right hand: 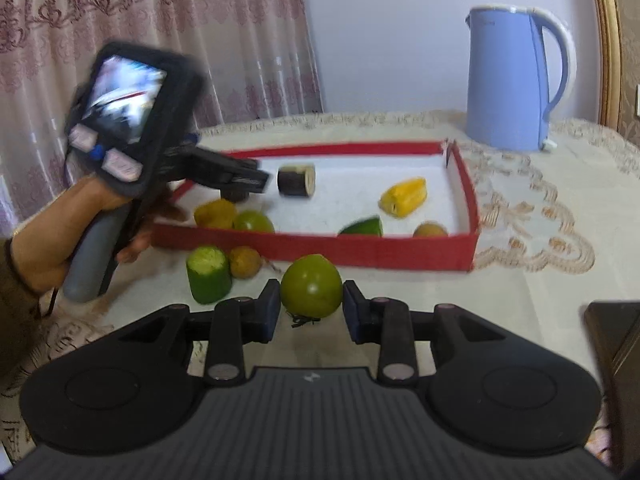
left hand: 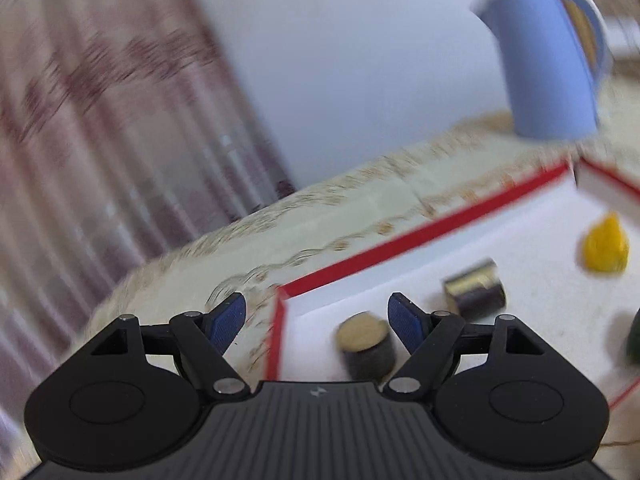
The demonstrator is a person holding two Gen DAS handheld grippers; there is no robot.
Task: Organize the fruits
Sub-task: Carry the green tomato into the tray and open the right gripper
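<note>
A red-rimmed white tray (right hand: 466,184) holds two dark eggplant chunks (right hand: 297,180), a yellow pepper piece (right hand: 404,197), a green wedge (right hand: 362,227), a green round fruit (right hand: 253,221), a yellow piece (right hand: 215,213) and a brown fruit (right hand: 430,230). My right gripper (right hand: 311,310) has its pads around a green tomato (right hand: 311,285) on the tablecloth before the tray; whether they touch it is unclear. A cucumber chunk (right hand: 209,274) and a brown fruit (right hand: 245,262) lie to its left. My left gripper (left hand: 317,322) is open and empty over the tray's corner (left hand: 282,300), above an eggplant chunk (left hand: 366,344).
A blue kettle (right hand: 516,80) stands behind the tray on the lace tablecloth (right hand: 540,240). A patterned curtain (right hand: 140,20) hangs at the back left. A dark object (right hand: 614,344) sits at the right edge. The left wrist view is tilted and blurred.
</note>
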